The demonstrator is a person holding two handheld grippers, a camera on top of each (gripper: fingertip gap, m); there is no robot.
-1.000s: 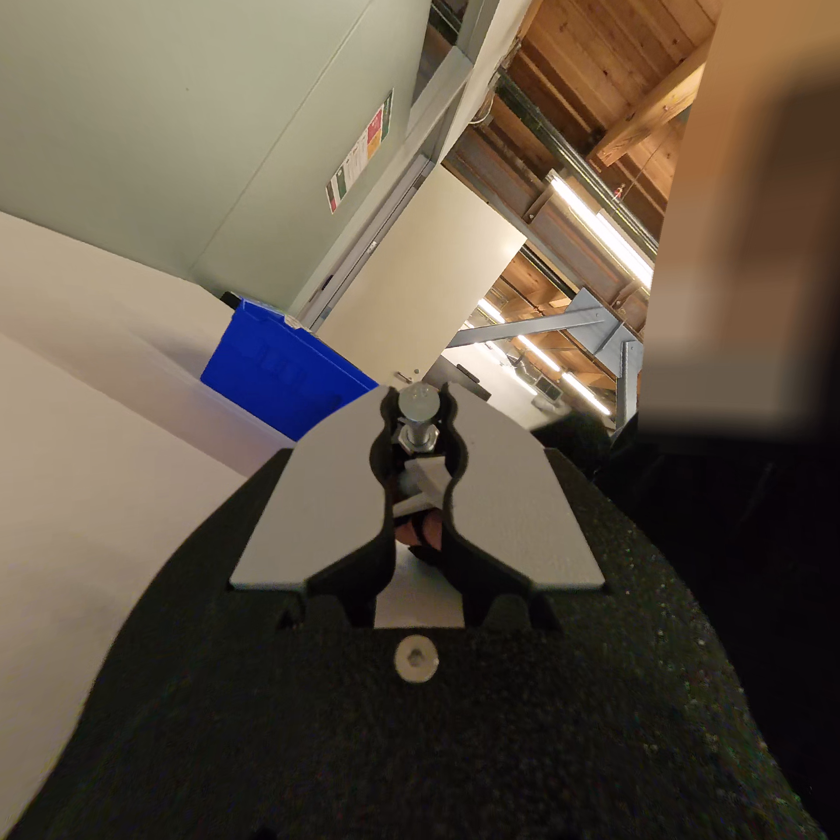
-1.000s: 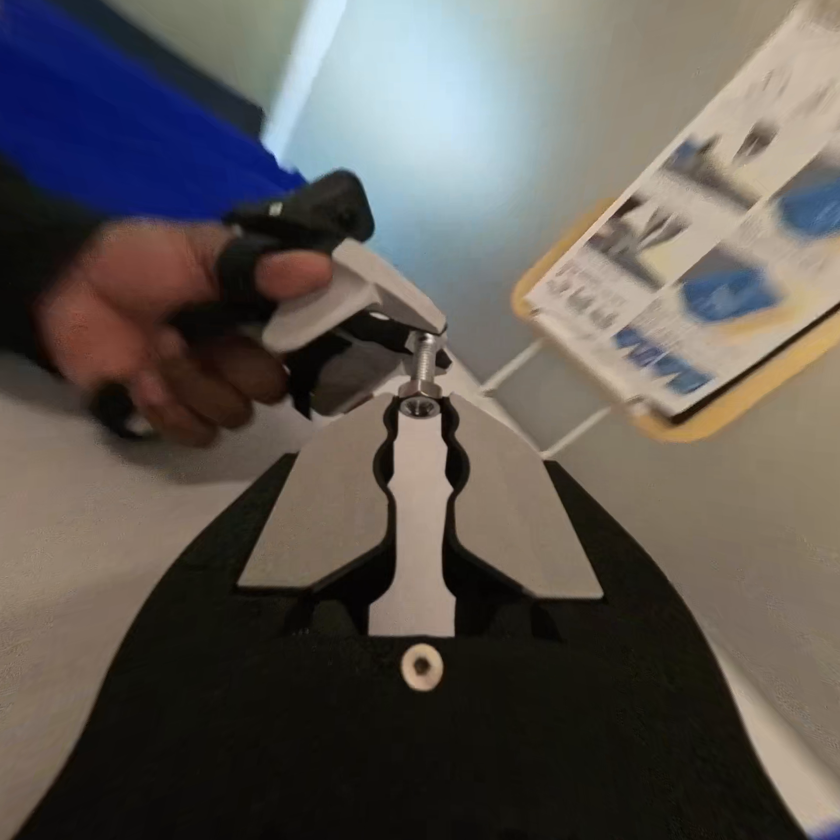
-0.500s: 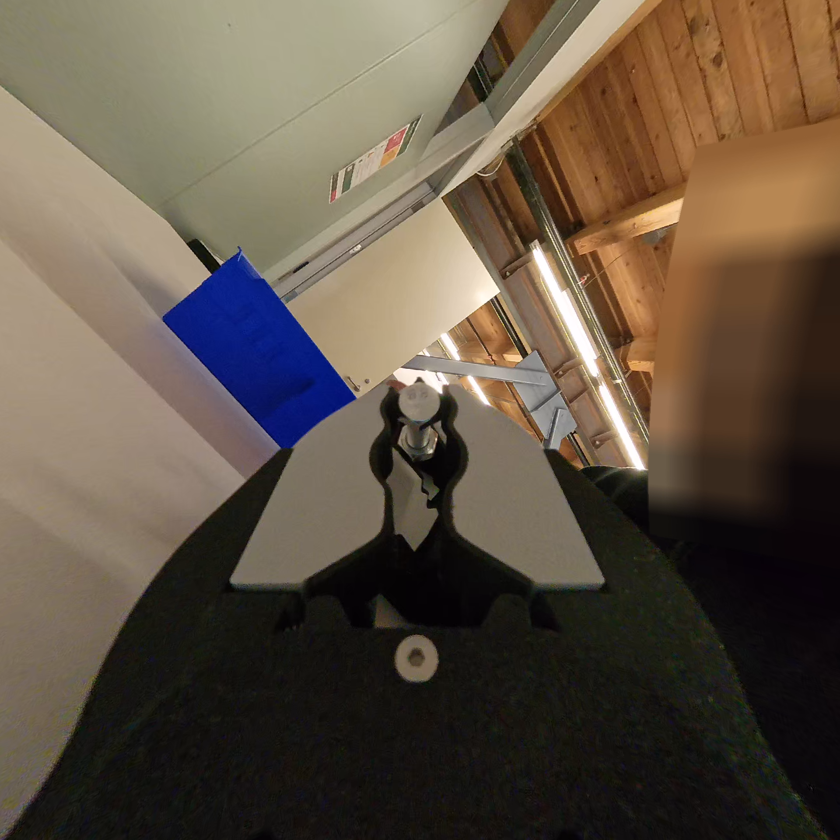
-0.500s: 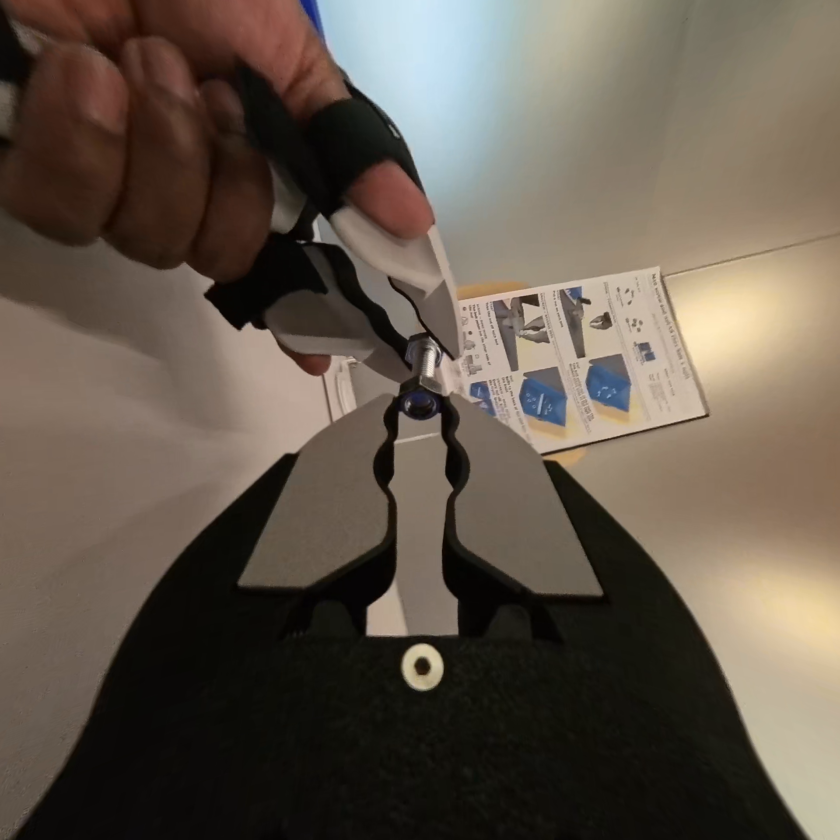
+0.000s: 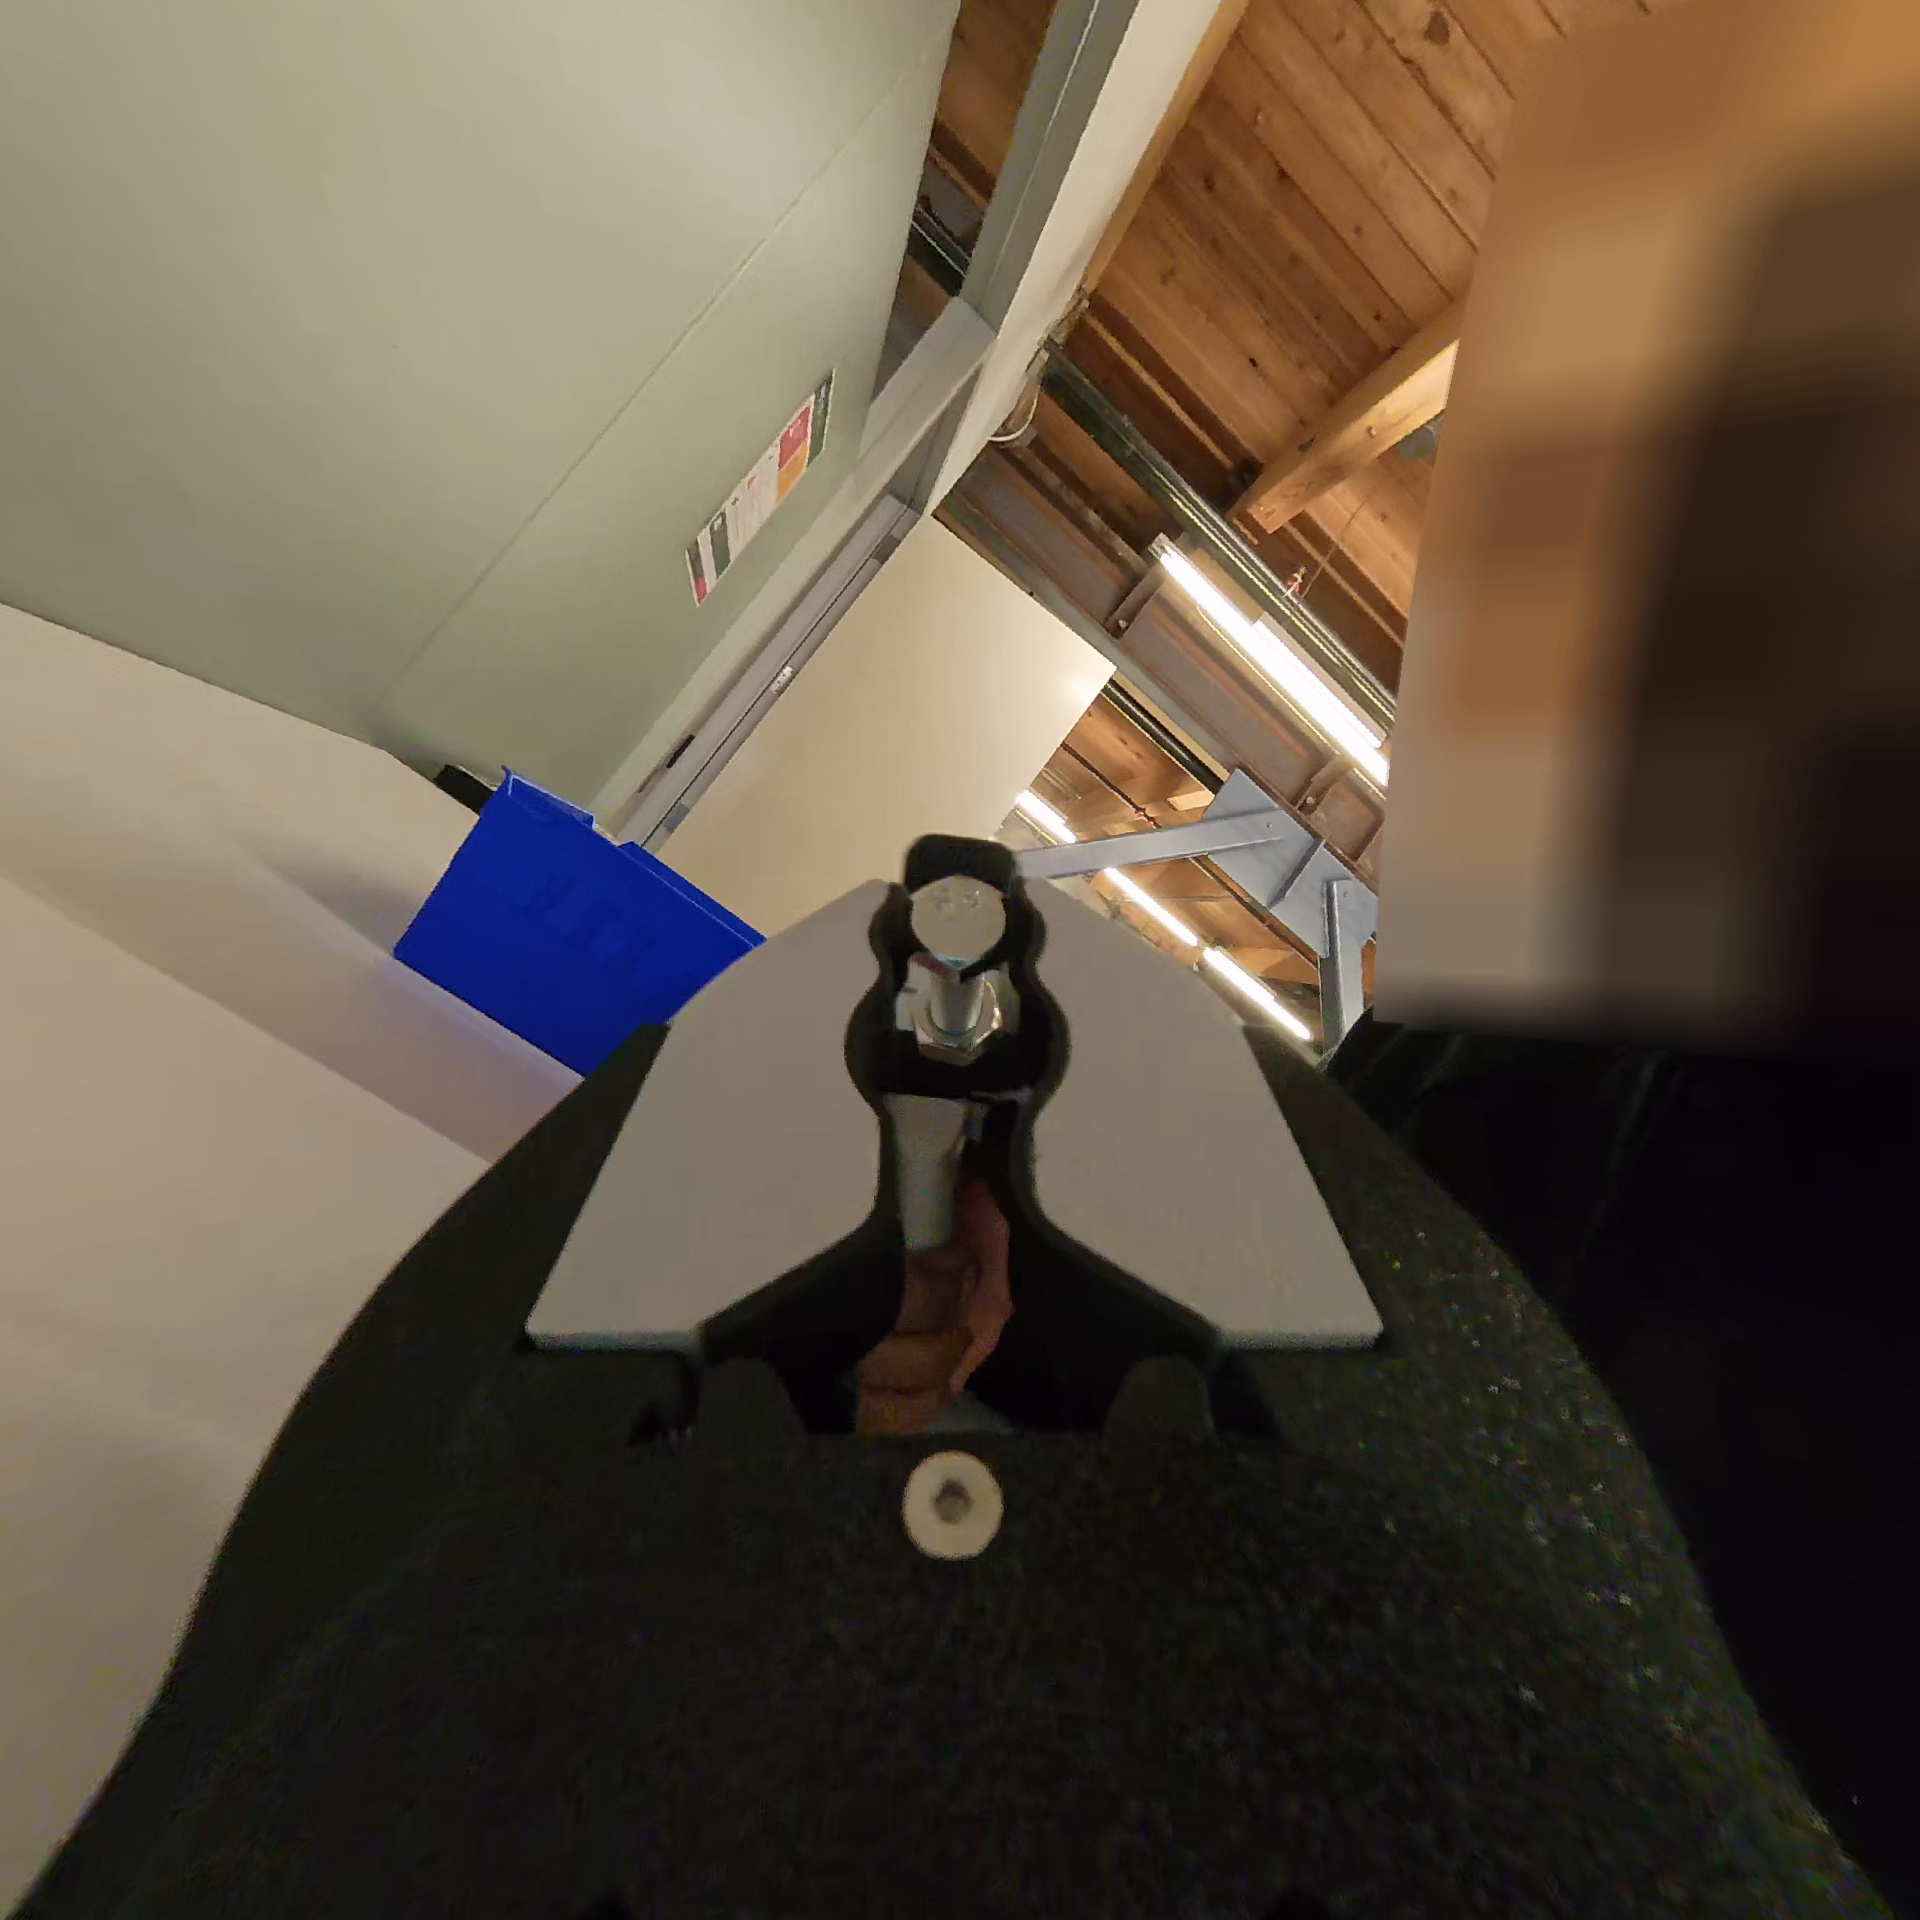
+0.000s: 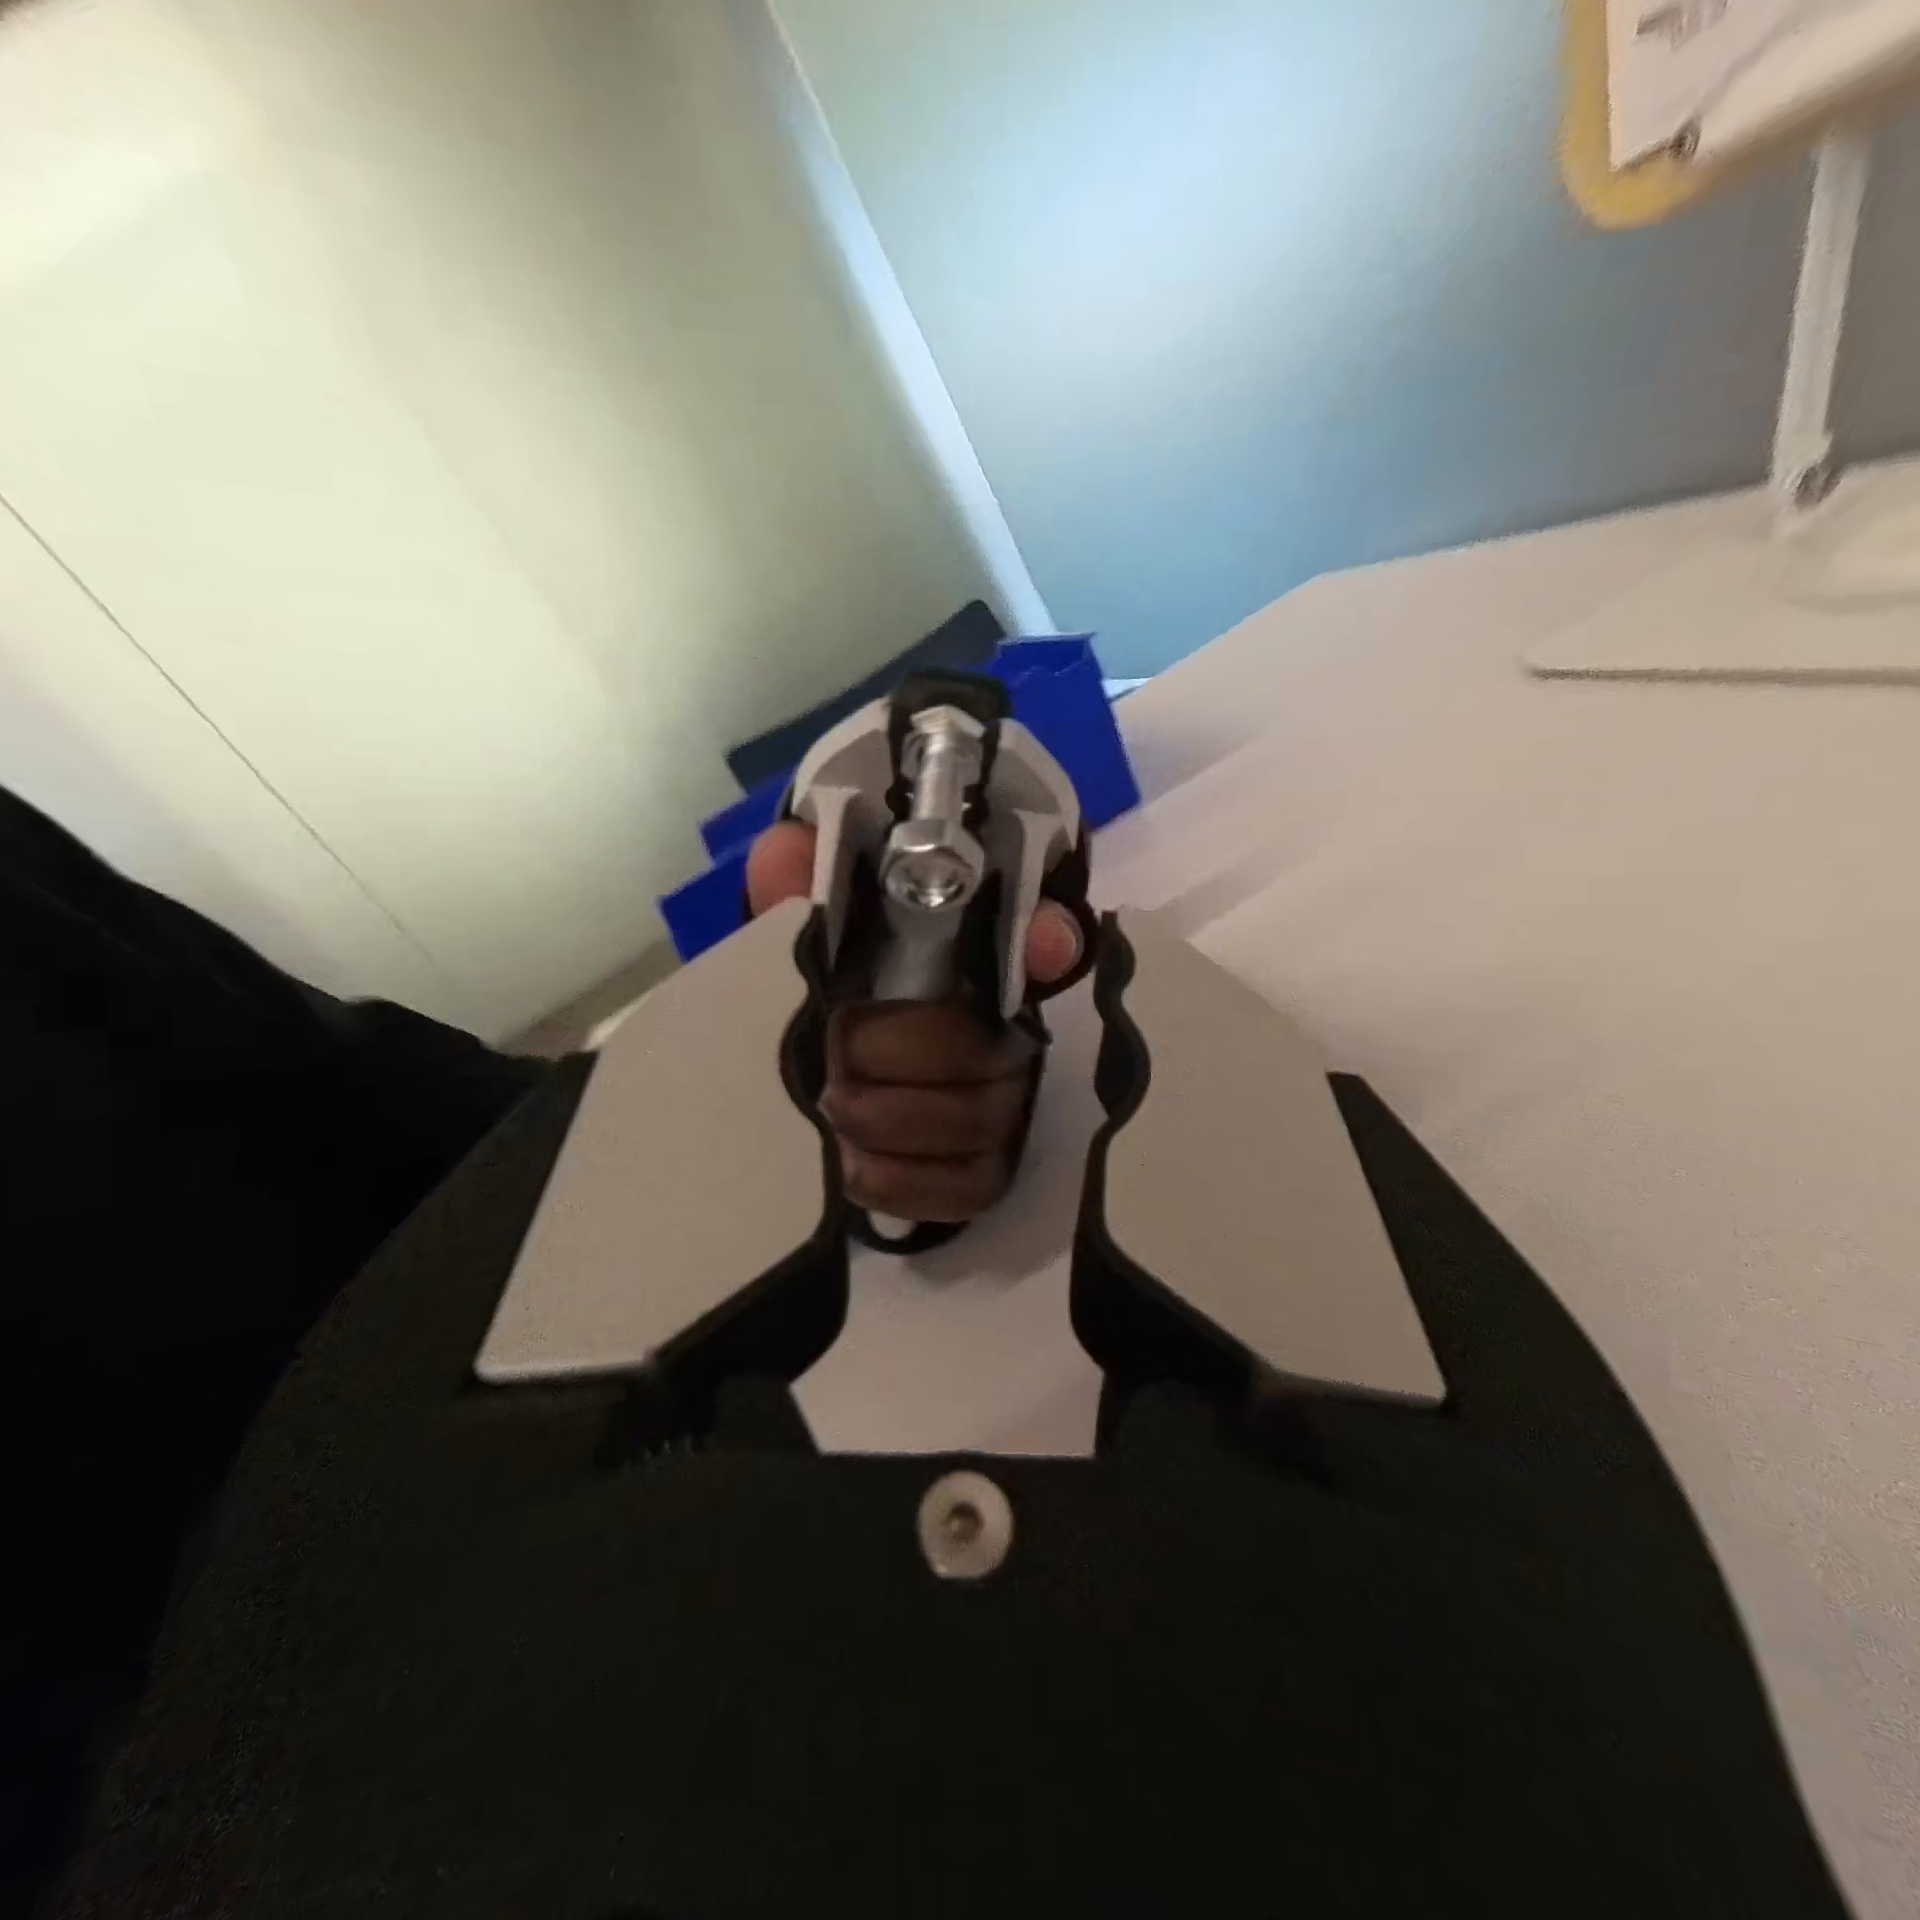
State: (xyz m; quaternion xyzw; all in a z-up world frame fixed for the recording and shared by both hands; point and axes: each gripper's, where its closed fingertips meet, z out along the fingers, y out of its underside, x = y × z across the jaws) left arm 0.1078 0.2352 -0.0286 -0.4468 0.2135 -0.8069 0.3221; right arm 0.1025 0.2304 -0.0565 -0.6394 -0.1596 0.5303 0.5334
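Left claw clamping bolt, right claw agape

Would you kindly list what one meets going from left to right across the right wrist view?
Black sleeve → pale wall panel → blue bins → left gripper holding a silver bolt with a nut → white table → white stand with a yellow-edged board.
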